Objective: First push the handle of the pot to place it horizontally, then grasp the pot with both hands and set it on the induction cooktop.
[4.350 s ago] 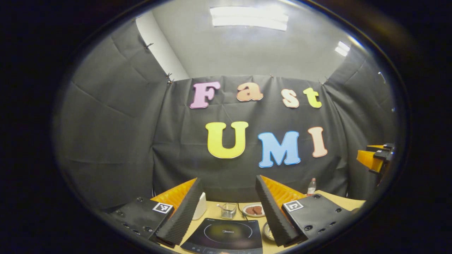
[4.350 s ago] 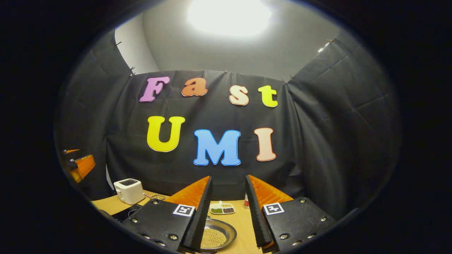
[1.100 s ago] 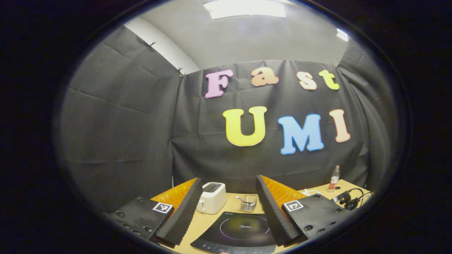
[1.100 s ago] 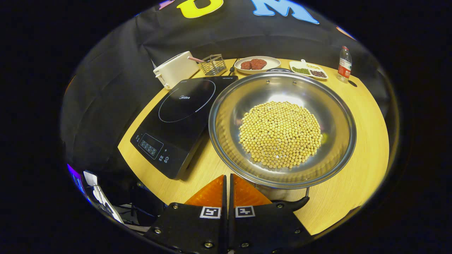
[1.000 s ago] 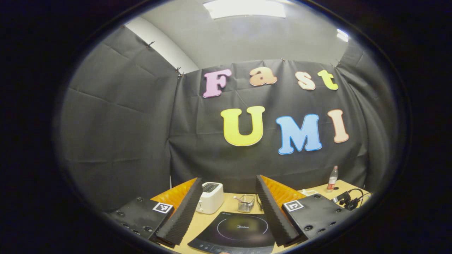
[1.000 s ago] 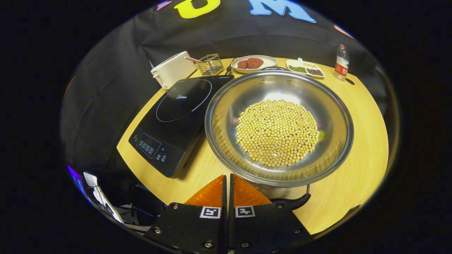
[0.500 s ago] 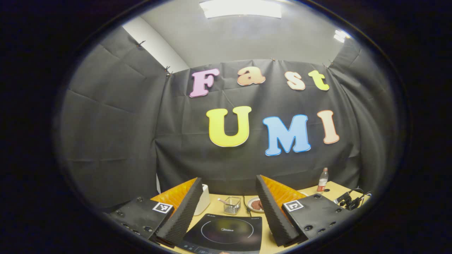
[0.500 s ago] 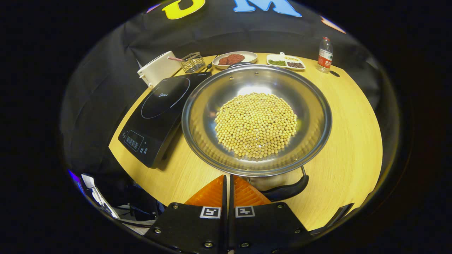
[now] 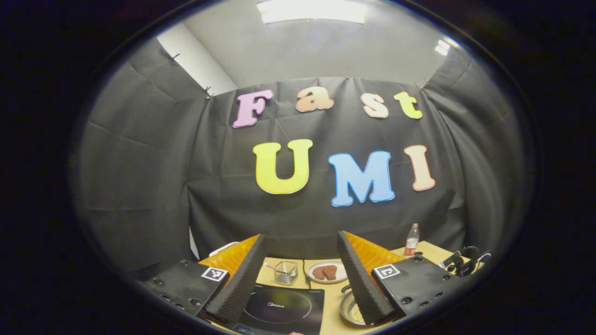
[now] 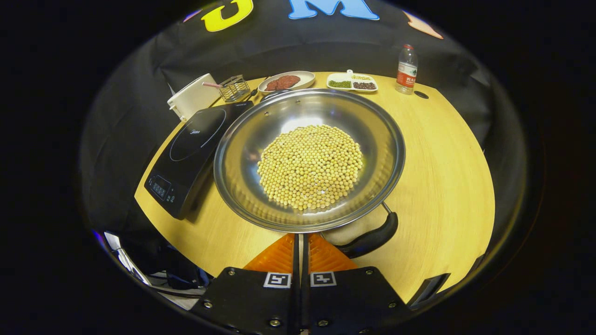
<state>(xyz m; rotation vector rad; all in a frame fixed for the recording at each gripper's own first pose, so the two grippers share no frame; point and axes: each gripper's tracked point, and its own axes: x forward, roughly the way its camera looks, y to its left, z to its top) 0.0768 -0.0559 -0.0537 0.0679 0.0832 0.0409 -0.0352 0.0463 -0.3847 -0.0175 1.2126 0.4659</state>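
The pot (image 10: pixel 309 158) stands on the counter (image 10: pixel 442 153), just to the right of the induction cooktop (image 10: pixel 193 139), and its rim seems to overlap a little the cooktop's near right edge; it is wide and shallow, of shiny metal, with a heap of pale yellow beans (image 10: pixel 311 166) in the middle. Its dark handle (image 10: pixel 372 237) sticks out from the near rim toward the lower right, so in my judgement you are in the first step, the push on the handle, and I cannot tell if the handle is already horizontal enough. The pot is not yet on the cooktop, and the grasp with both claws and the lift are not yet done. Your right claw (image 10: pixel 301 242) is low and close in front of the pot, looking down on it at a steep angle; its fingers are pressed together with almost no gap and hold nothing, and their tips sit at the near rim, just left of the handle's root. Whether they touch the handle I cannot say for sure. Your left claw (image 9: pixel 300 274) is held higher and more level, pointing over the counter to the booth's wall; it is wide apart and empty, and between its fingers you see the cooktop and a small part of the pot. Farther back stand a white toaster (image 10: pixel 193 97), a wire basket (image 10: pixel 233 87), a plate with meat (image 10: pixel 286 81), a divided dish (image 10: pixel 352 83) and a bottle (image 10: pixel 406 63), all well apart from your path to the cooktop.
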